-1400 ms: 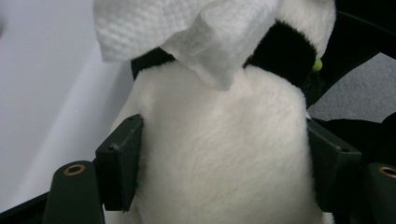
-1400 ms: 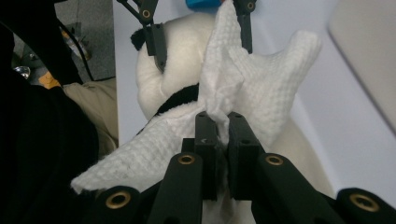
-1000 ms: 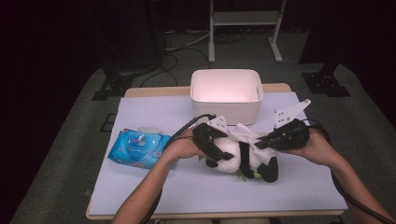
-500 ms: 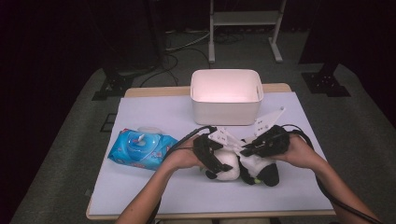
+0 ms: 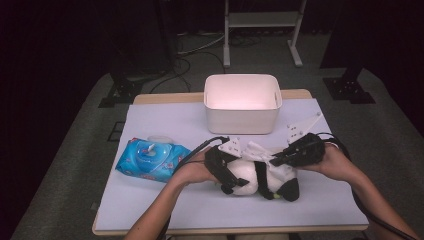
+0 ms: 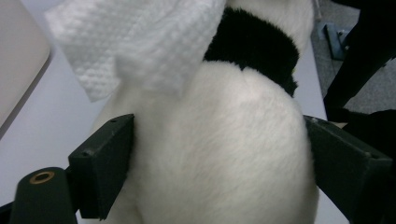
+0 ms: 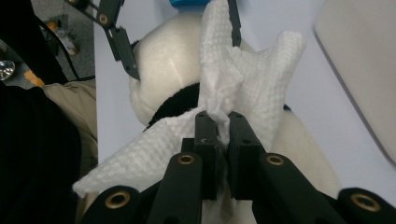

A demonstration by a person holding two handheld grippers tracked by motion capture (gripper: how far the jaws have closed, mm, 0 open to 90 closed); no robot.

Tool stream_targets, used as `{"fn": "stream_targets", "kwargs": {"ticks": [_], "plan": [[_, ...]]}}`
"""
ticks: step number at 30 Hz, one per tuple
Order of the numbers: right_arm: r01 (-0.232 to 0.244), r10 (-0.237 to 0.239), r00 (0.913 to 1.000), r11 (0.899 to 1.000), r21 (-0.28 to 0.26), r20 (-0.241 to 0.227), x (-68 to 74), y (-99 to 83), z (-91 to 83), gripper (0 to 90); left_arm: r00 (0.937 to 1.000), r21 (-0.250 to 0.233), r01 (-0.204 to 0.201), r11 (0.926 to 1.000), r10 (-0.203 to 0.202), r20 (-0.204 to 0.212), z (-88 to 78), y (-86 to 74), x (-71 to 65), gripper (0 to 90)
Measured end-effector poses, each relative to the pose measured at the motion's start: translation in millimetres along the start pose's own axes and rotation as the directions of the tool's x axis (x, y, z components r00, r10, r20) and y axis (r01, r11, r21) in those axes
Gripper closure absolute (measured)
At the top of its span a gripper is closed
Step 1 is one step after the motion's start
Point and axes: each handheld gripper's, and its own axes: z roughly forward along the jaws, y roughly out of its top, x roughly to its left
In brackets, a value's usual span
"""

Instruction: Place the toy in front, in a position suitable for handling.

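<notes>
Near edge of tabletop in front of plush panda: open lane. White bin blocks the far side, just behind panda. Wet-wipes pack obstructs the left. Right of bin and panda: bare strip, passable. Back-left corner free.

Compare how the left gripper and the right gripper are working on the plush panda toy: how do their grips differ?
The left gripper straddles the black-and-white plush panda toy with fingers wide, having just been opening; the right gripper has its fingers shut on a white textured paper wipe. The left steadies the body, while the right holds the wipe against it. Both have black fingers.
</notes>
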Motion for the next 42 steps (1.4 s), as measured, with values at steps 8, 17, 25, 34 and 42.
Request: {"fn": "stream_targets", "kwargs": {"ticks": [8, 17, 25, 34, 42], "plan": [[-0.009, 0.009, 0.9990, 1.000, -0.015, -0.043, 12.2, -17.6, 3.2, 83.4, 0.9996, -0.019, 0.029, 0.9994, -0.029, -0.001, -10.7, 4.8, 1.5, 10.3], [0.015, -0.015, 0.9995, 1.000, -0.008, -0.029, 26.6, -19.6, 5.1, 83.4, 0.9984, 0.013, 0.054, 0.9984, -0.055, 0.016, 0.0, -2.8, -0.9, 8.4], [0.061, -0.061, 0.9979, 0.998, -0.004, -0.022, 33.3, -3.5, 23.5, 83.4, 0.9995, 0.023, 0.031, 0.9993, -0.031, 0.003, 2.7, -1.3, -8.1, 8.8], [0.098, -0.098, 0.9951, 0.995, 0.004, -0.017, 37.8, 5.8, 38.4, 83.4, 0.9990, -0.010, 0.044, 0.9990, -0.044, 0.007, 3.0, -9.6, -8.3, 9.0], [0.059, -0.059, 0.9974, 0.998, 0.001, 0.042, 35.2, -11.6, 9.0, 83.4, 0.9993, -0.021, 0.038, 0.9991, -0.038, 0.008, 2.4, -9.9, -9.1, 9.2]]}}
